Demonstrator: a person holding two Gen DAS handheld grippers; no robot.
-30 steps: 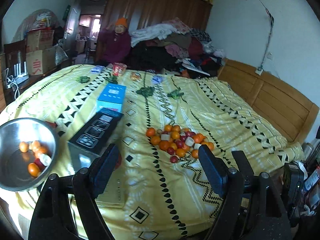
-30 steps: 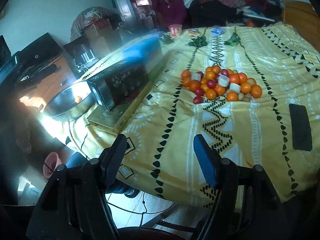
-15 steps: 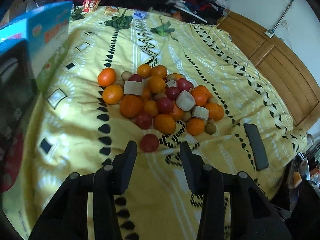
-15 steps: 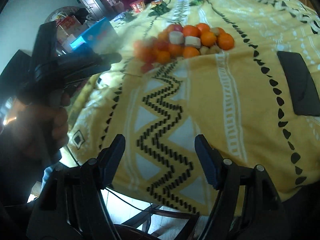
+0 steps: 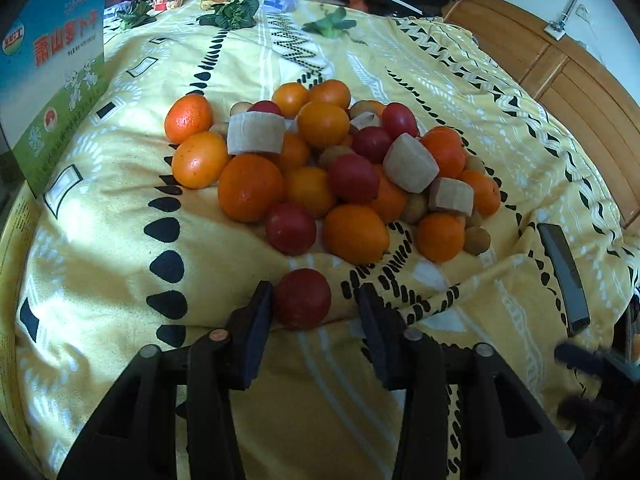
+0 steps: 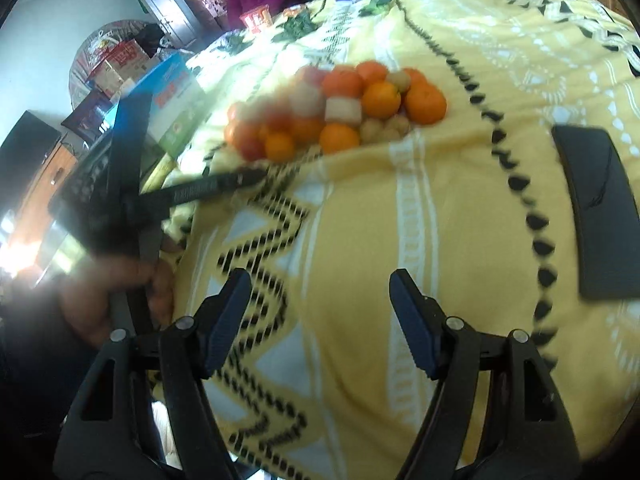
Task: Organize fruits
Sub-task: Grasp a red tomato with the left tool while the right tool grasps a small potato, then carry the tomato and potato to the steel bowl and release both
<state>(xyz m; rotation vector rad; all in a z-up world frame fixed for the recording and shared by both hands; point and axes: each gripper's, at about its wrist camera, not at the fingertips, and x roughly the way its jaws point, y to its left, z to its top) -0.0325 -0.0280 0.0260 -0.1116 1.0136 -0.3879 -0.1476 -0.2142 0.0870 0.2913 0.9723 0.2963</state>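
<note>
Yellow bedspread [image 5: 120, 208] fills both views; only the left wrist shows the closing left gripper [image 5: 316, 300] bracketing, not yet clamping, a red fruit [image 5: 303, 297], while the right gripper [image 6: 320, 312] gapes empty.

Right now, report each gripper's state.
Left gripper: jaws just closing around the lone red fruit, one pad touching, not gripped yet.
Right gripper: open, empty.

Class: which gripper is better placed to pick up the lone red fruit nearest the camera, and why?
Left. The left gripper has just been closing, with the red fruit between its jaws. The right gripper hangs open over bare bedspread.
</note>
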